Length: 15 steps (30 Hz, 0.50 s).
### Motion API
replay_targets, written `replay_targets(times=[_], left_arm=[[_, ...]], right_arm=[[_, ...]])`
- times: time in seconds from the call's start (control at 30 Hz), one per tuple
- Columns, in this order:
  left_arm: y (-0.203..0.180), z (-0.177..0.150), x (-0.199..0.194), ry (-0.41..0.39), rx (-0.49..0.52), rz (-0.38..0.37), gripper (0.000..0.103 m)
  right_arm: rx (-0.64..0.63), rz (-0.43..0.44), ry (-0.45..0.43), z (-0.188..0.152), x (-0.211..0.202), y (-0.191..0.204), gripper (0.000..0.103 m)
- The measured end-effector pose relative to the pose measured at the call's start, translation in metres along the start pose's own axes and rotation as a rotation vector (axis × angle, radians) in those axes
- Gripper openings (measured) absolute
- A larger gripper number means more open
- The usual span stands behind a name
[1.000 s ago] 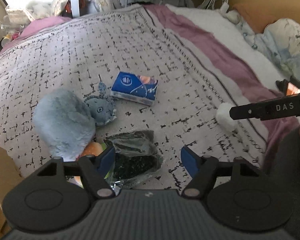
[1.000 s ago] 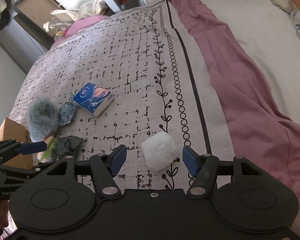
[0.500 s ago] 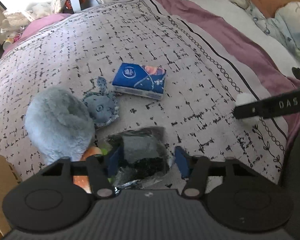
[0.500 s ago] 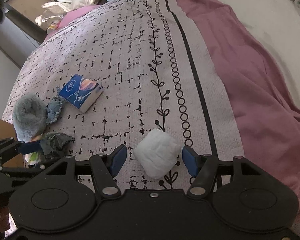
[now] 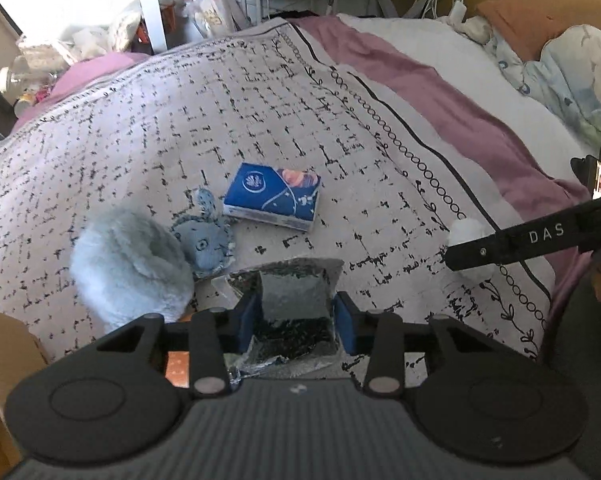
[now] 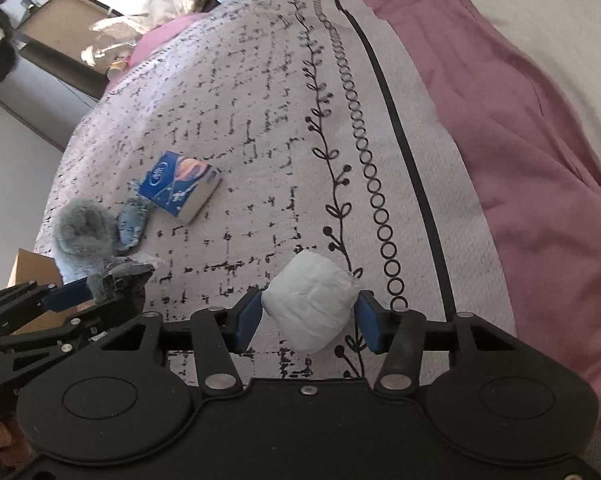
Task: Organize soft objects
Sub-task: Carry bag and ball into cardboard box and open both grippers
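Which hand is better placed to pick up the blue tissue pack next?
Left, probably: the tissue pack lies just beyond the left tongs, though they're closing around a foil bag.

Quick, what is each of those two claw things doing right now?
Left gripper: closing, pads pressed on the crinkly dark bag.
Right gripper: closing around the white soft ball, pads touching its sides.

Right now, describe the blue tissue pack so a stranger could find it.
On the black-flecked white blanket sits a cluster of soft things. The blue tissue pack lies at its far edge, touching the small grey-blue plush. It alone is flat, boxy and printed.
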State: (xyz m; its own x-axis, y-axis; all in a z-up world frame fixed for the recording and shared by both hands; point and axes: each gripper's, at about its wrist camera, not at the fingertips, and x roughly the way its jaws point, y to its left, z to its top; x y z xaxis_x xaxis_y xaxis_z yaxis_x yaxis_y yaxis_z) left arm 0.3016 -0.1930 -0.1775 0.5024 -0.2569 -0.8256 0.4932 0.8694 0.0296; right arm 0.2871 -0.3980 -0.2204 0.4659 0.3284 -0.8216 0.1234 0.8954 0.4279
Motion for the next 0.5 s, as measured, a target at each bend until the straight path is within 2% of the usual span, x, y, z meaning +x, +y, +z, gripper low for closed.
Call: replay_targets(times=[0.17, 0.5], left_arm=[[0.001, 0.0, -0.017, -0.028, -0.002, 0.006, 0.04], [0.013, -0.006, -0.06, -0.101, -0.036, 0.01, 0.04]], right_arm=[[-0.071, -0.03, -0.054, -0.001, -0.019, 0.015, 0.05], [-0.152, -0.034, -0.116, -0.008, -0.047, 0.053, 0.05]])
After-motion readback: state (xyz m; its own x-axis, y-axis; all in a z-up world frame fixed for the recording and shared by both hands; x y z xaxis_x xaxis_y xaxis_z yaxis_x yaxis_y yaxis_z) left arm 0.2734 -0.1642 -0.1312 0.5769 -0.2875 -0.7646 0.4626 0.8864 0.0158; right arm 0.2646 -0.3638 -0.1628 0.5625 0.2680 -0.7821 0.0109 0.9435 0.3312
